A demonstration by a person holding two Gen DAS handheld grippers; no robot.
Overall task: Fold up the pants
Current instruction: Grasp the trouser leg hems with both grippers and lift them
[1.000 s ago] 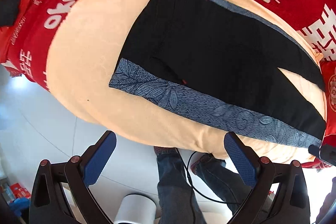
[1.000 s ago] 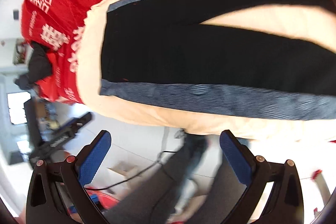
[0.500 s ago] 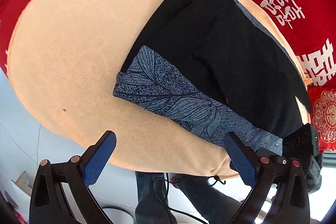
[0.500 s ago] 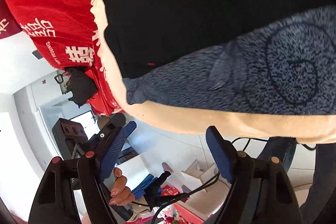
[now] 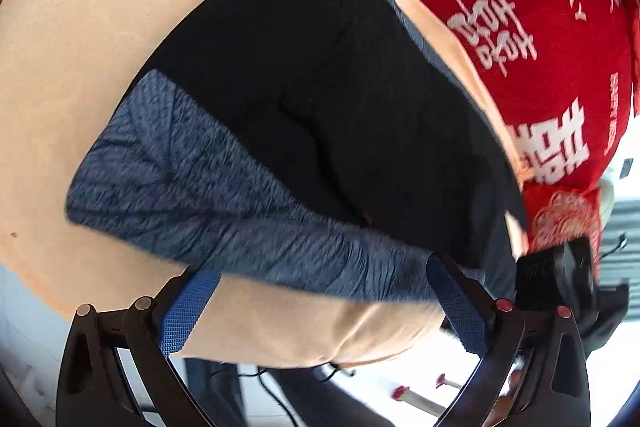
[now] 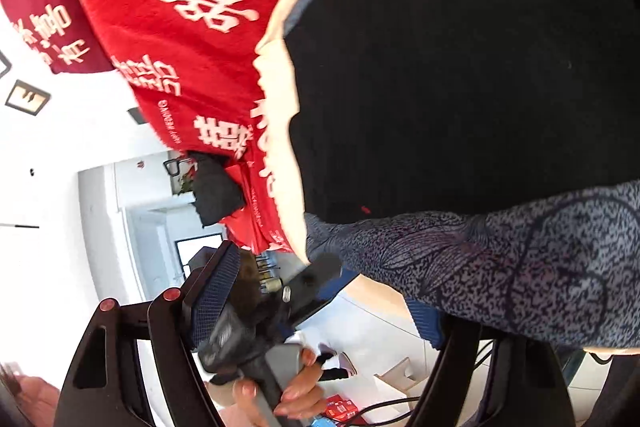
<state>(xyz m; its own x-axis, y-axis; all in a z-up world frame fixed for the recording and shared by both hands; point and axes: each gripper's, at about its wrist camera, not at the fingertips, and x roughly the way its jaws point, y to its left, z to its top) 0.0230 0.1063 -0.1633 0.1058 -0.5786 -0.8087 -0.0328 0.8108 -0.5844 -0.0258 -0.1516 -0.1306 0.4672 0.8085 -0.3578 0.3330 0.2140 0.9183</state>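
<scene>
Black pants point(image 5: 320, 99) with a blue leaf-patterned side stripe point(image 5: 192, 187) lie flat on a peach cloth point(image 5: 80, 27) over a table. My left gripper point(image 5: 320, 307) is open, its blue fingers point(image 5: 188, 311) over the peach cloth's near edge just below the stripe. In the right wrist view the pants point(image 6: 460, 67) fill the upper right, with the patterned stripe point(image 6: 520, 267) close above my right gripper point(image 6: 316, 299), which is open; its right finger sits under the stripe's edge. The left gripper's body shows between the right fingers.
A red cloth with white characters point(image 5: 540, 27) covers the table beyond the peach cloth; it also shows in the right wrist view point(image 6: 192, 7). The table edge runs just before both grippers, with white floor point(image 6: 380, 343), cables and boxes below. A hand point(image 6: 296, 391) grips the other tool.
Both grippers have moved in close to the near edge of the pants, and the patterned stripe now looms large. Both stay open, and the pants have not moved.
</scene>
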